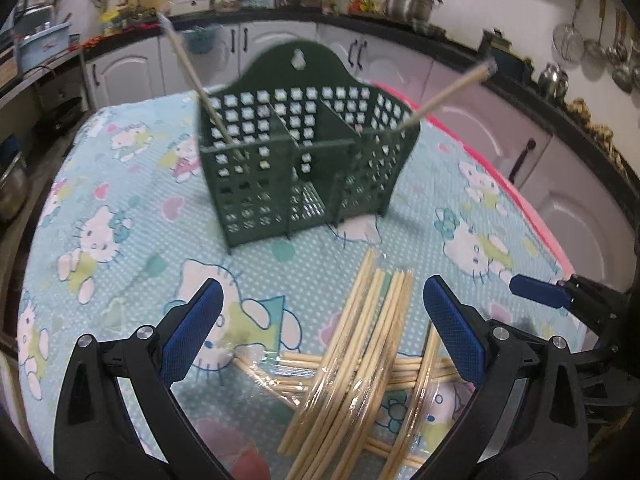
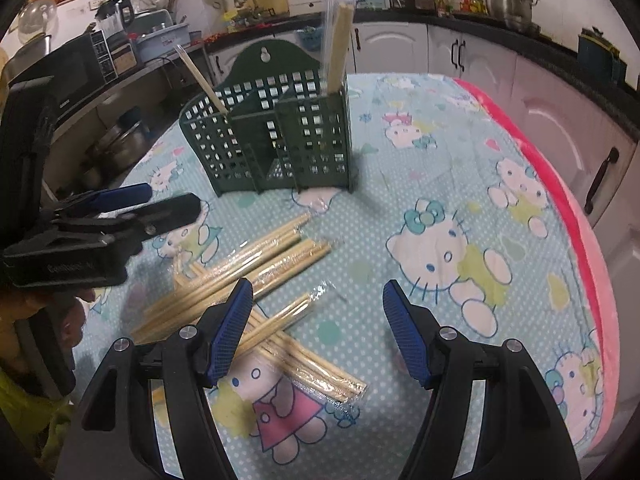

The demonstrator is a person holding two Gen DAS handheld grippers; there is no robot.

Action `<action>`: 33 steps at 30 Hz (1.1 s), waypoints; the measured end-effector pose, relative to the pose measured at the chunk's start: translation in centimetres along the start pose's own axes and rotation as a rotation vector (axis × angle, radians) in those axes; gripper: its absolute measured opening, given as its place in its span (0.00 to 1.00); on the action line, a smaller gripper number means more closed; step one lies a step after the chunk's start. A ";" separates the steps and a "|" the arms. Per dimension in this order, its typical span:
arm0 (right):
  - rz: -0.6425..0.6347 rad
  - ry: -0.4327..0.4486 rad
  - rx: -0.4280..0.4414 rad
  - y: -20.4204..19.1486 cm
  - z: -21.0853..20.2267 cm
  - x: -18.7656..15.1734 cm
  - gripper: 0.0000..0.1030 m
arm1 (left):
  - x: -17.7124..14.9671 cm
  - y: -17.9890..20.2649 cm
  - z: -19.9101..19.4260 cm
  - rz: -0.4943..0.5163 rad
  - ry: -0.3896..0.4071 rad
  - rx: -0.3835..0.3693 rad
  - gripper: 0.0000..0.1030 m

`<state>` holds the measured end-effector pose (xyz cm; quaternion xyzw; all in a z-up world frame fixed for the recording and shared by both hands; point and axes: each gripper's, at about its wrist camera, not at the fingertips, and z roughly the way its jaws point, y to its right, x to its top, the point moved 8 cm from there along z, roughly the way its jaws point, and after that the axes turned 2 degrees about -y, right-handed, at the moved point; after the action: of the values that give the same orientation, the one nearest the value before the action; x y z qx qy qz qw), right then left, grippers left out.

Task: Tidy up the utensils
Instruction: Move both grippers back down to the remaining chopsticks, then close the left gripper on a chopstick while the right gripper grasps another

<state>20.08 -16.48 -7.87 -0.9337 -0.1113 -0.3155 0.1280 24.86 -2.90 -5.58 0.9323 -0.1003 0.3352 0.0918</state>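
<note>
— Any lettering you can read?
— Only faint grey print on the black body of the left gripper [image 2: 116,210], seen from the right wrist; too blurred to spell out.
— Anything on the microwave [image 2: 76,74]?
— Illegible.

- The green caddy [image 1: 304,160] looks like hard matt plastic, its walls pierced with square holes.
- In front of the caddy, the chopsticks [image 1: 360,344] are pale, smooth wood, sealed in clear glossy film that crinkles and catches the light.
- Under the caddy, the cloth [image 2: 440,216] over the worktop is soft and matt, printed with dots and cartoon cats.
- The left claw [image 1: 320,332] and right claw [image 2: 318,332] have black matt plastic arms, blue pads with a fine rough texture, and shiny metal screw heads.
- Behind the caddy, the pots [image 2: 508,0] are bright polished metal.
</note>
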 end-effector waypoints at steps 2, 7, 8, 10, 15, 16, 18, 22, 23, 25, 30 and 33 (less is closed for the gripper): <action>0.004 -0.012 0.011 0.0 0.3 -0.2 0.63 | -0.1 0.3 0.8 0.016 -0.020 -0.002 0.90; 0.014 -0.037 0.032 -0.1 0.9 -0.6 0.63 | -0.2 1.1 2.6 0.049 -0.075 -0.045 0.83; 0.016 -0.042 0.034 -0.1 1.1 -0.7 0.63 | -0.1 1.3 2.8 0.054 -0.083 -0.056 0.78; 0.018 -0.053 0.039 -0.2 1.4 -0.8 0.59 | -0.1 1.5 3.5 0.056 -0.110 -0.085 0.72; 0.038 -0.096 0.054 -0.5 2.7 -1.4 0.55 | 0.0 1.7 5.0 0.044 -0.172 -0.129 0.57; 0.043 -0.104 0.057 -0.6 3.0 -1.5 0.53 | 0.0 1.8 5.4 0.043 -0.183 -0.137 0.54; 0.054 -0.124 0.067 -0.7 3.6 -1.9 0.50 | 0.1 1.9 6.1 0.032 -0.201 -0.148 0.51; 0.087 -0.158 0.084 -0.6 4.7 -2.3 0.46 | 0.4 2.3 7.3 0.038 -0.229 -0.155 0.41; 0.097 -0.162 0.088 -0.5 4.8 -2.3 0.46 | 0.5 2.5 7.6 0.046 -0.235 -0.155 0.37; 0.118 -0.166 0.097 -0.3 5.1 -2.2 0.45 | 0.8 2.9 8.1 0.059 -0.244 -0.157 0.33; 0.154 -0.176 0.110 0.0 5.4 -1.8 0.41 | 1.3 3.8 9.9 0.065 -0.275 -0.142 0.27; 0.167 -0.186 0.108 0.2 5.7 -1.6 0.38 | 1.6 4.2 10.8 0.073 -0.288 -0.130 0.24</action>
<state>22.09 -15.11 -13.30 -0.9566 -0.0614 -0.2093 0.1931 31.55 -9.71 -12.36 0.9586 -0.1676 0.1938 0.1243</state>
